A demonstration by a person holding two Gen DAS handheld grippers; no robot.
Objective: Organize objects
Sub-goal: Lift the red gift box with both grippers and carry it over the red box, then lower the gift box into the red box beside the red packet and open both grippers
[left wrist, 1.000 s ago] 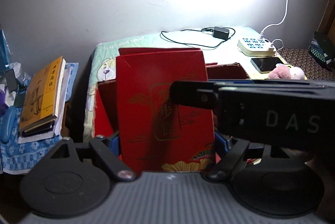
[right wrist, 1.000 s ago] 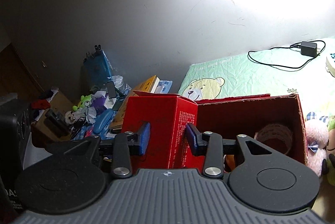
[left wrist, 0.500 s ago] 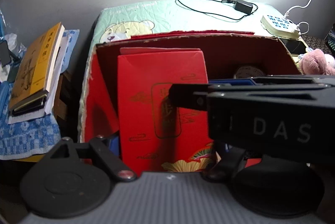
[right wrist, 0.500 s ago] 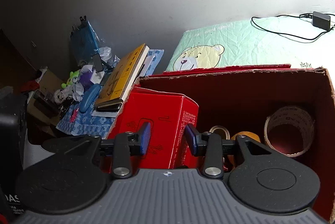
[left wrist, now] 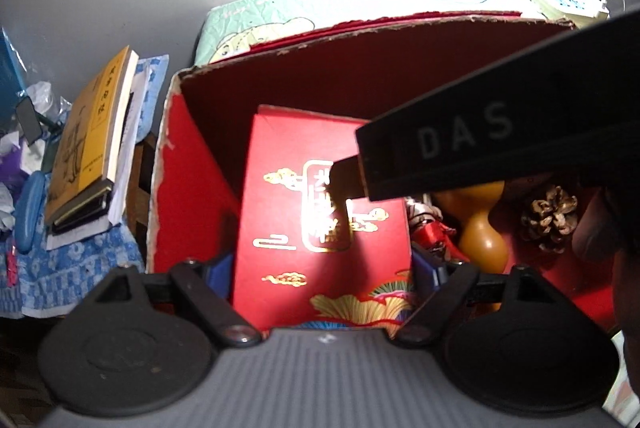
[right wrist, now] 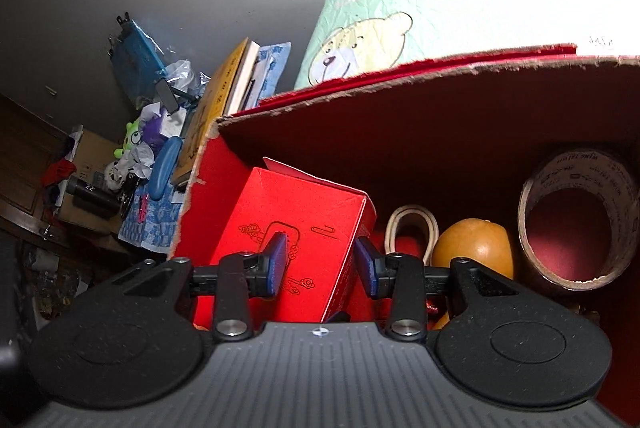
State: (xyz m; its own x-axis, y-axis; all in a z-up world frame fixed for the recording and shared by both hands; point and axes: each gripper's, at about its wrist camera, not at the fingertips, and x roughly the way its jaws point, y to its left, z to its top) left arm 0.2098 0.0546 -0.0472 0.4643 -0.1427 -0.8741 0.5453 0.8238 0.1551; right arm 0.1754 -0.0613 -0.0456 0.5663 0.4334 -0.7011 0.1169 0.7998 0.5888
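Red gift box (left wrist: 320,228) sits tilted at the left end inside the big red-lined cardboard carton (left wrist: 192,164), leaning toward the carton's left wall, both claws on it. Left claw (left wrist: 322,268) has its blue pads on the box's two side edges, pinching it across the wide face. Right claw (right wrist: 320,264) pinches the same box across its narrow side, pads on both faces. Its body shows in the left view as the black bar marked "DAS" (left wrist: 464,132). Step in hand looks like seating the box down into the carton. To do it well: keep it pressed to the left wall, lower evenly with both claws so it does not jam at an angle, mind the items just right of it, release only once the bottom rests on the floor of the carton. Neighbours in the carton: tan gourd (left wrist: 478,224), pine cone (left wrist: 552,220), a small red ornament (left wrist: 432,232) touching the box's right edge, a white loop (right wrist: 412,228), and a tape roll (right wrist: 580,224) at the far right. Writing: gold Chinese characters in a framed panel on the box front, partly hidden, not readable; gold cloud motifs around. Tape roll core has printed text, too small to read. Yellow book (left wrist: 86,144) outside the carton's left carries Chinese characters on cover.
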